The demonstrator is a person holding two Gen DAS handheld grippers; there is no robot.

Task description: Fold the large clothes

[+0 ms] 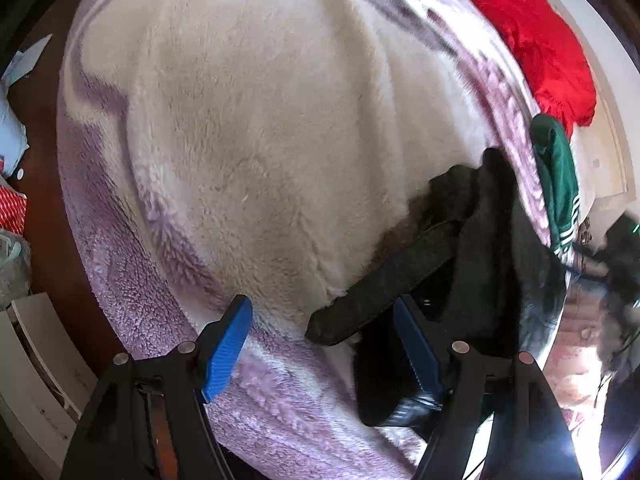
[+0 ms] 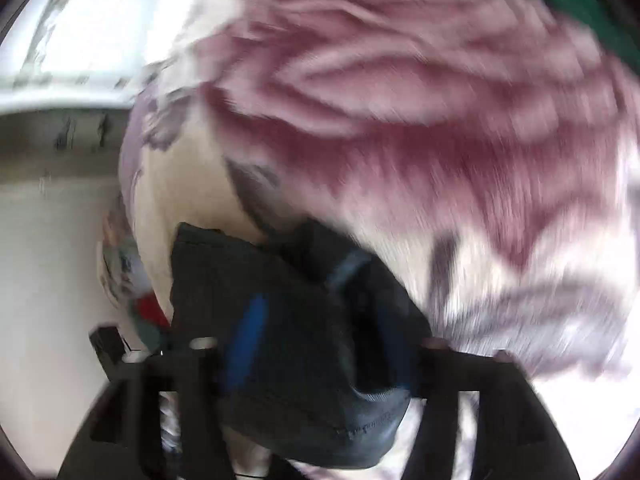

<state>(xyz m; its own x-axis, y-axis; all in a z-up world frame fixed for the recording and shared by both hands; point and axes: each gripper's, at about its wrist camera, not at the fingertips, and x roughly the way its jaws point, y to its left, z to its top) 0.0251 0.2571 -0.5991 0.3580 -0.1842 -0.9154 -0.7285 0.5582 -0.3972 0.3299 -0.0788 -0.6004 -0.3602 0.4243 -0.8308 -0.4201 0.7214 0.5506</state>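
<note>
A black garment [image 1: 460,248] lies crumpled on a fluffy cream and lilac blanket [image 1: 260,120] at the lower right of the left wrist view. One dark end of it reaches in between the fingers, and the rest drapes over the right finger. My left gripper [image 1: 322,304] stands open, blue pads wide apart and pressing on nothing. The right wrist view is blurred. There the black garment [image 2: 280,320] lies across my right gripper [image 2: 308,292], whose blue pads stand well apart with cloth between them, not pinched. The blanket [image 2: 400,120] fills the frame behind.
A red garment [image 1: 532,40] and a green one with white stripes [image 1: 556,184] lie at the blanket's right edge. White furniture [image 1: 36,360] and loose clutter [image 1: 12,208] sit on the brown floor to the left. Green cloth [image 2: 580,0] shows at the upper right.
</note>
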